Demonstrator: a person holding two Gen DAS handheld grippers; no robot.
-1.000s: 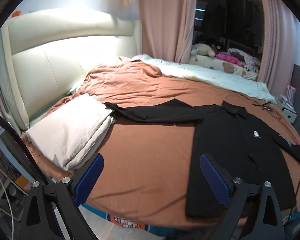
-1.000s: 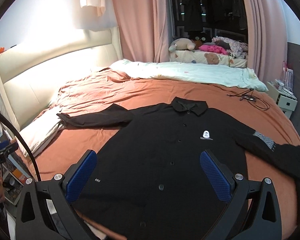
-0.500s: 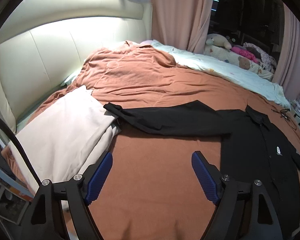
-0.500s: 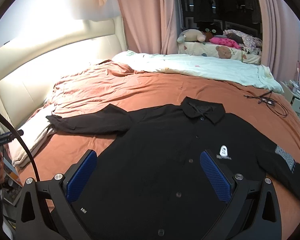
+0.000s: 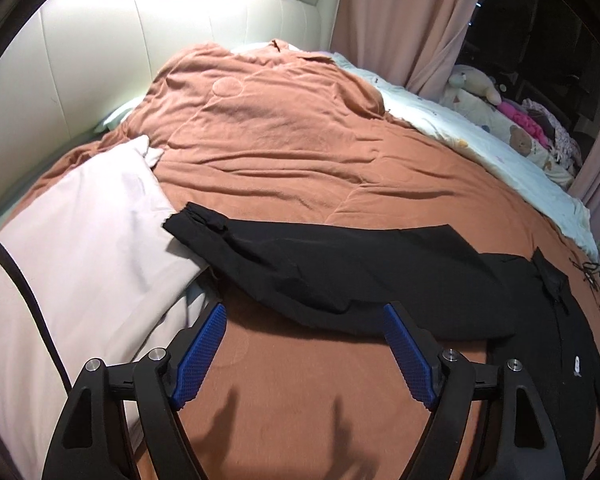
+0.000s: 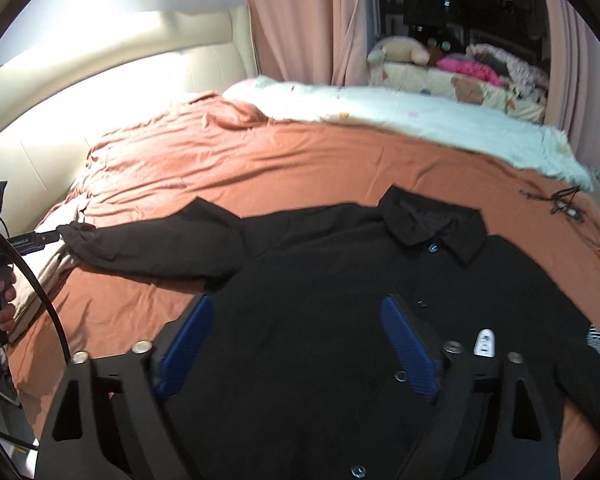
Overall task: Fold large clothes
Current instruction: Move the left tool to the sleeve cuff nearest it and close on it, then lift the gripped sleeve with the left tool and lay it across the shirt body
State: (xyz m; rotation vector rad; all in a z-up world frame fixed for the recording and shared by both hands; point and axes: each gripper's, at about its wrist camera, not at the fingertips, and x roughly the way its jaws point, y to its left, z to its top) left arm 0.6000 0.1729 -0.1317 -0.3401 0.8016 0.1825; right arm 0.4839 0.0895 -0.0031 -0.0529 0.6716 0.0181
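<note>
Left tool point(image 5: 304, 350): we are angling it down over the bed point(image 5: 300, 160), its jaws closing yet wide, nothing between them, just short of the sleeve point(image 5: 320, 264).
Right tool point(image 6: 296, 338): we are tilting it down above the black shirt point(image 6: 320, 300), its jaws closing, holding nothing.
Shirt: lying flat, buttoned, on the bed's orange cover.
Hidden: we are losing the hem behind the tool; the right view is blurring.
</note>
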